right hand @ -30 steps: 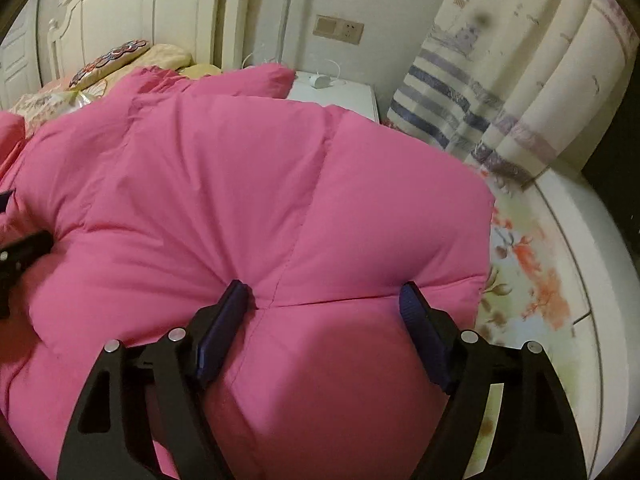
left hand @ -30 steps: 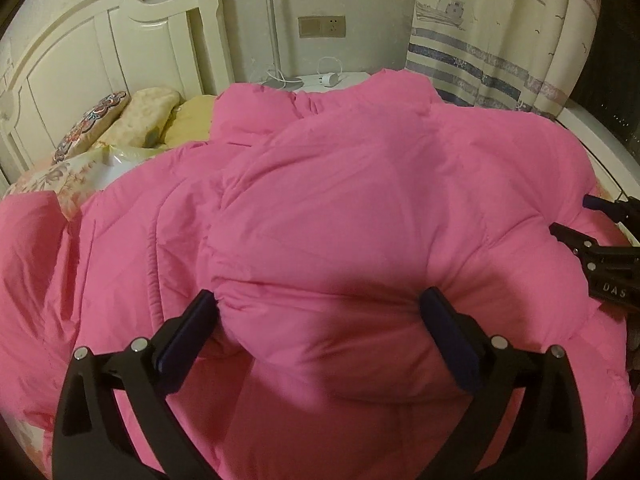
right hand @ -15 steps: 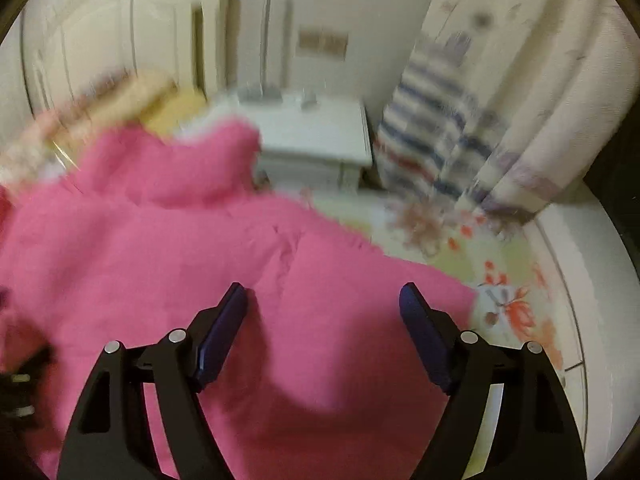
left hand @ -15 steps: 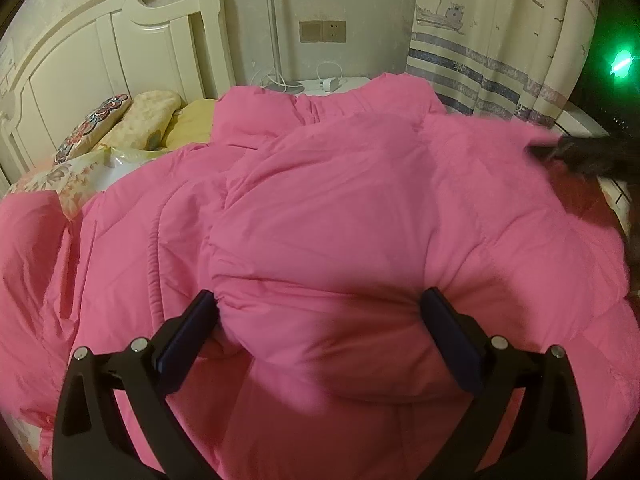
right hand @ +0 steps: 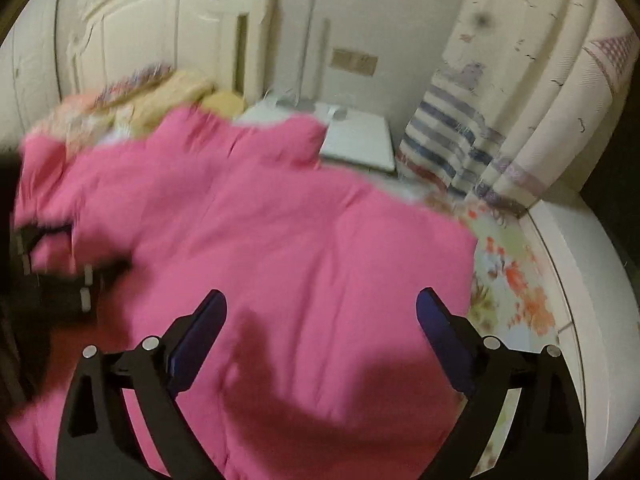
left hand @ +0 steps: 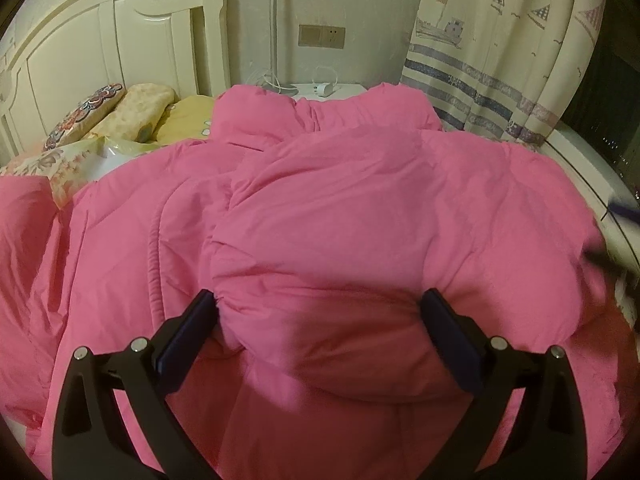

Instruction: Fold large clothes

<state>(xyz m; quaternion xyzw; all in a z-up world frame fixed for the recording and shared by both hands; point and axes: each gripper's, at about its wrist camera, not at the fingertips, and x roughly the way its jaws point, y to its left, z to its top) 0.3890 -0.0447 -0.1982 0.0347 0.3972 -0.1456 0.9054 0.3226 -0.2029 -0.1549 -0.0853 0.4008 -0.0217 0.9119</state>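
A large pink padded coat [left hand: 360,208] lies spread over the bed, with a puffy fold bulging toward me. My left gripper [left hand: 320,308] is open, its jaws wide on either side of that fold and pressed against it. The coat also fills the right wrist view [right hand: 280,240], which is blurred. My right gripper [right hand: 320,308] is open and empty, held above the coat near its right edge. The left gripper shows as a dark blur at the left of the right wrist view [right hand: 60,280].
A white headboard [left hand: 100,48] and pillows [left hand: 120,112] are at the back left. A white nightstand [right hand: 360,140] with a cable stands by the wall. A striped curtain [left hand: 500,60] hangs at the right. The floral bedsheet [right hand: 512,280] shows beside the coat.
My right gripper lifted off the coat, swung up and came back down over it, still open. My left gripper has stayed around the fold.
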